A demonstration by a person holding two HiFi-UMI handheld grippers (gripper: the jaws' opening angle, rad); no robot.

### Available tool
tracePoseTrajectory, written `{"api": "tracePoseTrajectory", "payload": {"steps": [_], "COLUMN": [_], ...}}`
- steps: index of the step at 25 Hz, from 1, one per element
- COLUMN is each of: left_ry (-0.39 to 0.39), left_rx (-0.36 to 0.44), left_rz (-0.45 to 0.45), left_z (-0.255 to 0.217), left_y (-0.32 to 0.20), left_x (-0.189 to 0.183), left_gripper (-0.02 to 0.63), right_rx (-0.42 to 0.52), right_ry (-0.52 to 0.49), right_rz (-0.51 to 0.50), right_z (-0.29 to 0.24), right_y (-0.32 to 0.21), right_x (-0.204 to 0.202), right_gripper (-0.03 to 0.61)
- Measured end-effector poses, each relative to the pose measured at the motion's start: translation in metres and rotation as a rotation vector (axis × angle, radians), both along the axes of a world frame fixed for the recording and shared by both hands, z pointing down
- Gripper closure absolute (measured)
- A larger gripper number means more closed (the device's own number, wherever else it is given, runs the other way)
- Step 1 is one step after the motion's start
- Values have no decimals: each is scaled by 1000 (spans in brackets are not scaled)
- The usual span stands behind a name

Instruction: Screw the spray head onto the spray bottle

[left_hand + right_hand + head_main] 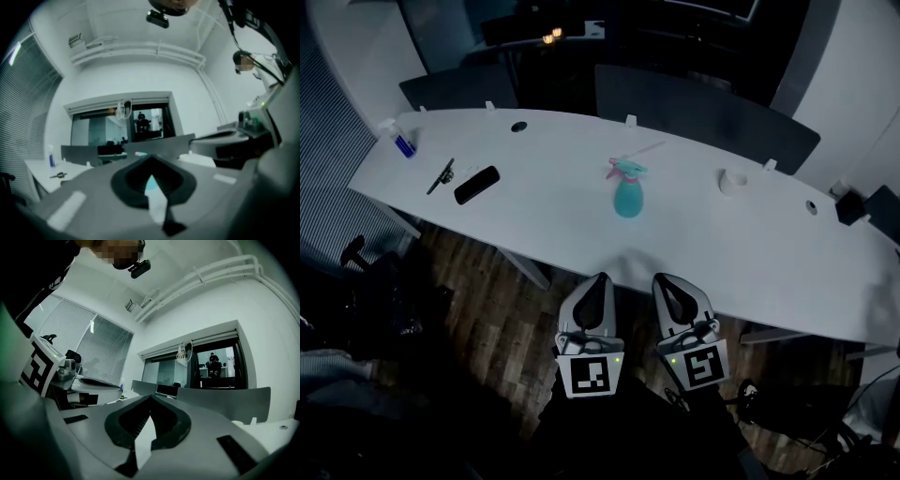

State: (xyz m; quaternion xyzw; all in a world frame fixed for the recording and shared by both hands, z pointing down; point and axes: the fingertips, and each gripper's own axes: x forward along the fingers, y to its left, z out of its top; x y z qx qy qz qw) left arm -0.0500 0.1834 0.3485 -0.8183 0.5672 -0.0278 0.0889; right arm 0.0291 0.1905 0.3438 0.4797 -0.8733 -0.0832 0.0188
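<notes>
Both claws idle, no contact with anything. The left claw and right claw hang side by side on the near side of the spray bottle, well apart from it, about over the counter's near edge. Each has its jaws pressed together with nothing between them. The teal bottle stands upright mid-counter, and the pink-and-teal spray head already sits on top of it (whether it is threaded home or merely resting there, I cannot tell). My reading is a stand-off: no screwing is in hand. If the head is loose, the next move calls for both claws to open first. One should then clamp the bottle body to steady it while the other takes the head's collar and turns. Only the head view gives the layout. A black oblong case and a thin tool lie well left of the bottle, with a small blue-marked bottle further left. A white round item sits to the bottle's right. The left gripper view catches a teal sliver of the bottle through the notch above its closed jaws. The right gripper view misses the bottle altogether and shows window blinds and a dark doorway.
</notes>
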Motion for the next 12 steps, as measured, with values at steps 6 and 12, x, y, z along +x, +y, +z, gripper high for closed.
{"api": "tracePoseTrajectory", "payload": {"steps": [6, 12], "left_ry": [38, 8], "left_rx": [0, 18], "left_rz": [-13, -5], "left_z": [-2, -8], "left_y": [2, 3], "left_x": [1, 9], "left_gripper": [609, 609], "right_rx": [10, 17], "right_ry": [5, 13], "right_rz": [2, 1], "right_z": [-2, -5], "right_y": [3, 4], "right_x": [7, 11], "right_gripper": [572, 572]}}
